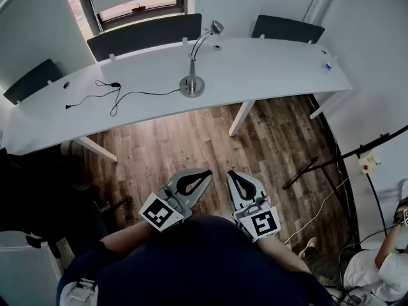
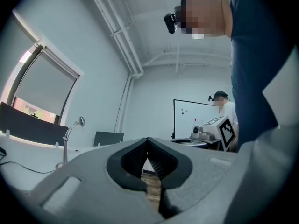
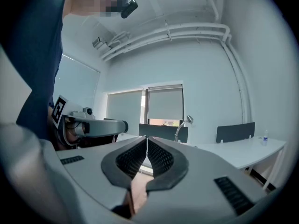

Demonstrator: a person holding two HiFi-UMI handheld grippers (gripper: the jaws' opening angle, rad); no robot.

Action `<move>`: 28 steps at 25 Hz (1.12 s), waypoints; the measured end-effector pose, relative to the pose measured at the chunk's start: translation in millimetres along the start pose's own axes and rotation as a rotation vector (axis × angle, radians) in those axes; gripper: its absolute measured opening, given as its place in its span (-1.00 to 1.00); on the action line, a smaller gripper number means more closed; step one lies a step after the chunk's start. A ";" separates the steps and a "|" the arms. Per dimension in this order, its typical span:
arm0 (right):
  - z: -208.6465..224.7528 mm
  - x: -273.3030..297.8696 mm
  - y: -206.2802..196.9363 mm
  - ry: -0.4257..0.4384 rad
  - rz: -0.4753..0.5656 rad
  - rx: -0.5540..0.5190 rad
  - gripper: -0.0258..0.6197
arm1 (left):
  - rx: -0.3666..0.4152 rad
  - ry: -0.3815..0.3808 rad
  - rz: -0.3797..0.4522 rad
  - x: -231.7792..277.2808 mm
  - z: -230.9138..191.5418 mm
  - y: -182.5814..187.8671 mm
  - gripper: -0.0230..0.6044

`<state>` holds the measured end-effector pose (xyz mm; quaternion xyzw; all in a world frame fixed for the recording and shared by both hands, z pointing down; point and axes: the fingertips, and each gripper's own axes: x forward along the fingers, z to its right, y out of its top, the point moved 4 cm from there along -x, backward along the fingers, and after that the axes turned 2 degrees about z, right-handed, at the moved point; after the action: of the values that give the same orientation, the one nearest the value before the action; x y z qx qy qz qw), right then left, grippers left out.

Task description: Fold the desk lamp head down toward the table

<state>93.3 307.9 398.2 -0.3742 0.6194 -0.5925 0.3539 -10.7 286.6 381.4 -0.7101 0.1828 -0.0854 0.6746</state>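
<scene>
Desk lamp (image 3: 188, 120) upright on table (image 3: 233, 154) — base hidden behind right tool (image 3: 146, 138)

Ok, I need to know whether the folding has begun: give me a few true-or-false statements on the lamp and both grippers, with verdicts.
1. The desk lamp stands on the white table with its head raised. True.
2. The left gripper grips the lamp's neck. False: it is shut on nothing, above the wooden floor, short of the table.
3. The right gripper has its jaws together, empty. True.
4. A black cable lies right of the lamp. False: it lies left of it in the head view.
</scene>
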 end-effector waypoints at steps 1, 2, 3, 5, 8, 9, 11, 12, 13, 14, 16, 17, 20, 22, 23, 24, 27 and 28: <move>3.8 16.7 2.0 -0.007 -0.003 -0.007 -0.88 | 0.002 -0.006 0.001 2.5 -17.2 2.8 -0.91; 7.3 33.1 3.6 -0.015 -0.005 -0.011 -0.88 | 0.002 -0.010 -0.003 4.0 -34.2 5.0 -0.91; 10.9 48.5 5.5 -0.023 -0.006 -0.011 -0.88 | 0.001 -0.014 -0.008 5.4 -50.5 6.9 -0.91; 18.4 75.3 10.9 -0.043 -0.001 -0.010 -0.88 | 0.005 -0.023 -0.014 9.5 -79.9 11.1 -0.91; 31.2 106.9 15.6 -0.065 0.003 -0.021 -0.88 | 0.005 -0.025 -0.010 19.1 -113.5 15.2 -0.91; 36.3 115.5 15.2 -0.069 0.000 -0.020 -0.88 | 0.001 -0.021 -0.008 23.0 -122.5 15.4 -0.91; 46.7 130.9 14.2 -0.071 -0.008 -0.013 -0.88 | -0.009 -0.013 -0.009 31.0 -137.8 14.7 -0.91; 51.9 137.8 13.9 -0.068 -0.015 -0.011 -0.88 | -0.013 -0.009 -0.012 35.0 -144.6 13.7 -0.91; 57.5 144.2 13.2 -0.063 -0.022 -0.010 -0.88 | -0.017 -0.002 -0.016 39.5 -151.2 12.3 -0.91; 64.0 150.0 11.9 -0.054 -0.023 -0.012 -0.88 | -0.018 0.006 -0.019 44.9 -157.7 10.6 -0.91; 79.6 160.2 8.9 -0.028 -0.011 -0.019 -0.88 | -0.018 0.031 -0.023 58.8 -169.3 7.5 -0.91; 88.5 164.5 7.8 -0.015 -0.008 -0.018 -0.88 | -0.018 0.045 -0.026 66.8 -174.0 6.1 -0.91; 118.0 176.2 7.1 0.025 -0.006 -0.012 -0.88 | -0.014 0.089 -0.035 93.2 -185.9 3.6 -0.91; 138.6 185.2 8.2 0.057 0.008 -0.020 -0.88 | -0.007 0.123 -0.040 110.1 -194.5 2.9 -0.91; 148.7 190.1 8.3 0.073 0.014 -0.022 -0.88 | -0.002 0.141 -0.039 118.0 -198.6 2.6 -0.91; 158.2 195.2 8.0 0.088 0.019 -0.022 -0.88 | 0.003 0.160 -0.037 125.5 -202.6 2.1 -0.91; 179.0 211.4 5.5 0.133 0.024 -0.014 -0.88 | 0.010 0.218 -0.036 142.3 -215.6 0.4 -0.91; 184.1 216.5 4.3 0.148 0.021 -0.014 -0.88 | 0.013 0.237 -0.034 146.0 -220.0 0.4 -0.91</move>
<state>153.8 30.4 386.3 -0.3253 0.6520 -0.6103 0.3108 42.4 27.9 379.4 -0.6936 0.2484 -0.1814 0.6514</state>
